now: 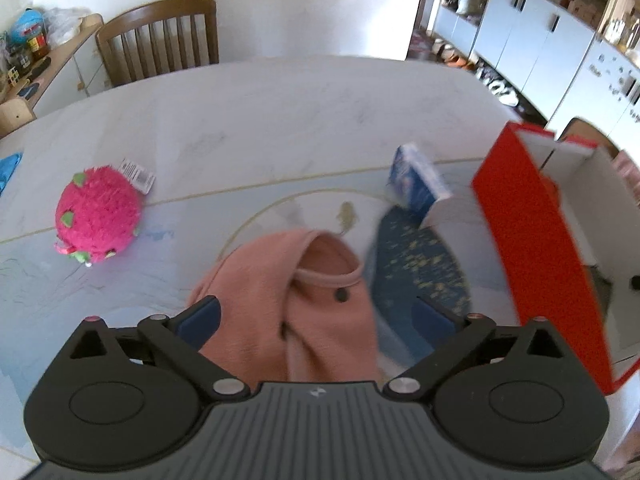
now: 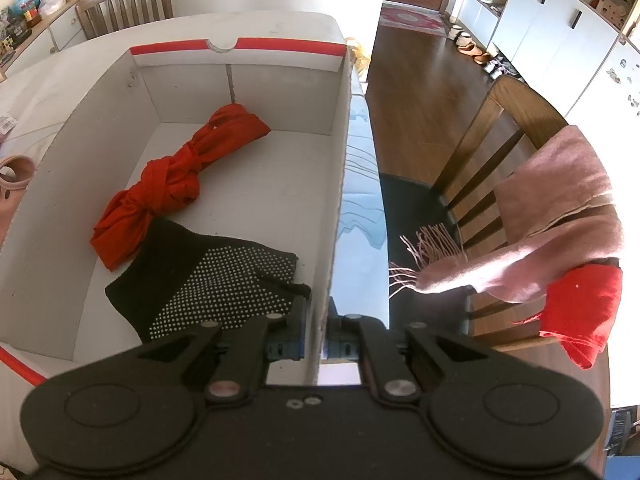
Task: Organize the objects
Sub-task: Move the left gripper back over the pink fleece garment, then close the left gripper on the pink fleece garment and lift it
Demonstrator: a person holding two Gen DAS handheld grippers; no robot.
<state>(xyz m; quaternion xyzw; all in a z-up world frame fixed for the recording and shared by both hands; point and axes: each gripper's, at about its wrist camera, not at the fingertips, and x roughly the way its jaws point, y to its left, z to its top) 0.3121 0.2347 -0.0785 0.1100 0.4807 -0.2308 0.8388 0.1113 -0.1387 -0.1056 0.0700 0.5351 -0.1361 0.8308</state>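
Observation:
A pink garment (image 1: 280, 300) with a dark button lies crumpled on the table (image 1: 280, 112). My left gripper (image 1: 316, 316) hovers just over it, open wide, one finger on each side and no pad pressing. To its right stands a red-and-white cardboard box (image 1: 532, 240). My right gripper (image 2: 319, 334) is shut on the right wall (image 2: 340, 184) of that box. Inside the box lie a knotted red cloth (image 2: 160, 184) and a black dotted glove (image 2: 212, 280). A pink plush dragon fruit (image 1: 98, 214) and a blue packet (image 1: 416, 182) sit on the table.
A wooden chair (image 1: 160, 40) stands at the table's far side. Another chair (image 2: 492, 152) at the right edge carries a pink fringed scarf (image 2: 560, 220) and a red cloth (image 2: 580, 312). A patterned blue mat (image 1: 416, 272) covers the near table.

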